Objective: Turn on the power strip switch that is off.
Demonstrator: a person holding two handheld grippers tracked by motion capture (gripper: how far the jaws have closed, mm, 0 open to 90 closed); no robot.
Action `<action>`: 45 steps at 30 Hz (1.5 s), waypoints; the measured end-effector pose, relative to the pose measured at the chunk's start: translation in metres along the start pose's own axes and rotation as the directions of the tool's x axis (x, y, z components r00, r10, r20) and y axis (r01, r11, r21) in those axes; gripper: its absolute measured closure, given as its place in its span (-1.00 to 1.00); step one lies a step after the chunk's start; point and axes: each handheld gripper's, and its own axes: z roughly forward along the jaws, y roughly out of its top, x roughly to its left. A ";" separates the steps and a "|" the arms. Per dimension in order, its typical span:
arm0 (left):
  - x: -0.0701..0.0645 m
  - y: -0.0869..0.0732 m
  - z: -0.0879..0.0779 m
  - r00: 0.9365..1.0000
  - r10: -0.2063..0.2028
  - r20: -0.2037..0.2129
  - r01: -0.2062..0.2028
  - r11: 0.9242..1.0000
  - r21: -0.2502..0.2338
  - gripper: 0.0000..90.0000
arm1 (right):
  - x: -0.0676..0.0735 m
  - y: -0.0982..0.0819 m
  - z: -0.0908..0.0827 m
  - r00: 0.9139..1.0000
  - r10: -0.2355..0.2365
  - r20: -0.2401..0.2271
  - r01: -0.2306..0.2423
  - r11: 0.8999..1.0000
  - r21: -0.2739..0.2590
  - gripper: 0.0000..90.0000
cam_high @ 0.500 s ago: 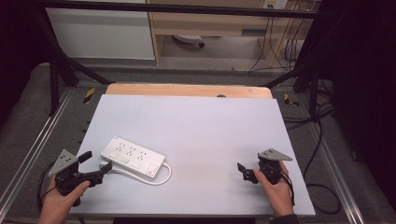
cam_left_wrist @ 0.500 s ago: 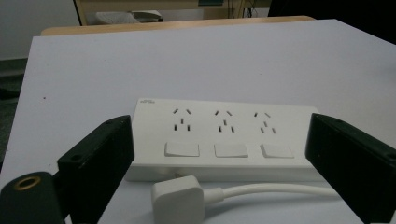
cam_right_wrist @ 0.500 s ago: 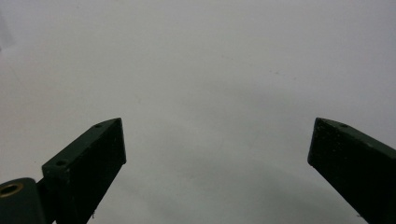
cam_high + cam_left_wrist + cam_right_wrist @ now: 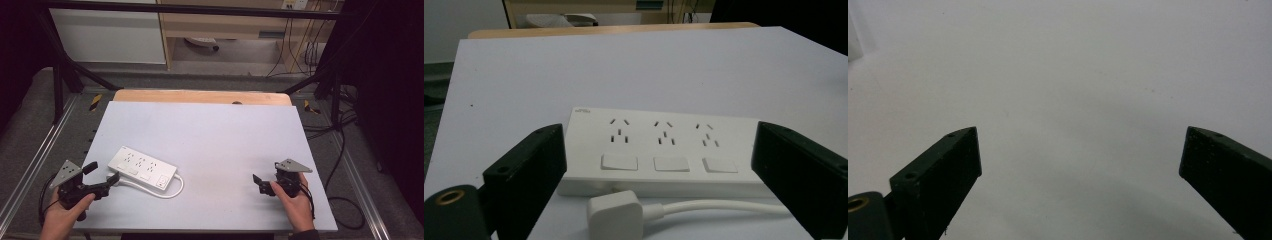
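So the white power strip point(image 4: 143, 169) sits near the front-left corner of the desk point(image 4: 215, 135), lying flat and angled a bit, three socket groups up with a rocker switch under each. Its white cable point(image 4: 172, 191) loops out from the right end and curls back along the front side, and the plug point(image 4: 615, 216) ends up lying flat on the desk just beside the strip's near long edge. The left gripper point(image 4: 102, 180) is right at the strip's left end, jaws spread wide, nothing pinched; in the left gripper view the strip sits between the two black jaws but the pads aren't pressing on anything, and the plug lies low in the middle of that gap. Compared with half a second back, the left hand has nudged in a little closer to the strip and plug, while the strip itself hasn't budged. That reads like the approach is just about done and the grab is what's next, most likely on the plug, though it could be the strip's body. The right gripper point(image 4: 263, 184) hangs out near the front-right corner, well apart from everything, jaws also wide with only bare desk between them. It looks parked for now, probably waiting to steady the strip.
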 end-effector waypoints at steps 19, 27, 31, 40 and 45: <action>0.006 0.006 -0.011 0.995 -0.079 0.061 0.085 0.991 -0.103 -0.85 | 0.001 0.001 -0.001 1.000 -0.008 -0.004 0.008 1.000 -0.008 -0.93; 0.008 0.010 -0.013 0.996 -0.080 0.026 0.082 0.992 -0.098 -0.85 | 0.000 0.001 -0.001 1.000 -0.002 -0.008 0.002 1.000 -0.010 -0.93; 0.008 0.015 -0.016 0.997 -0.075 0.015 0.076 0.993 -0.095 -0.85 | -0.001 0.002 -0.002 1.000 -0.004 -0.006 0.004 1.000 -0.019 -0.93; 0.008 0.027 -0.019 0.998 -0.061 -0.002 0.061 0.995 -0.082 -0.85 | -0.005 0.003 -0.002 1.000 -0.007 -0.005 0.007 1.000 -0.015 -0.93; 0.004 0.032 -0.018 0.999 -0.038 0.010 0.038 0.997 -0.066 -0.85 | -0.005 0.003 -0.003 1.000 -0.008 -0.006 0.007 1.000 -0.015 -0.93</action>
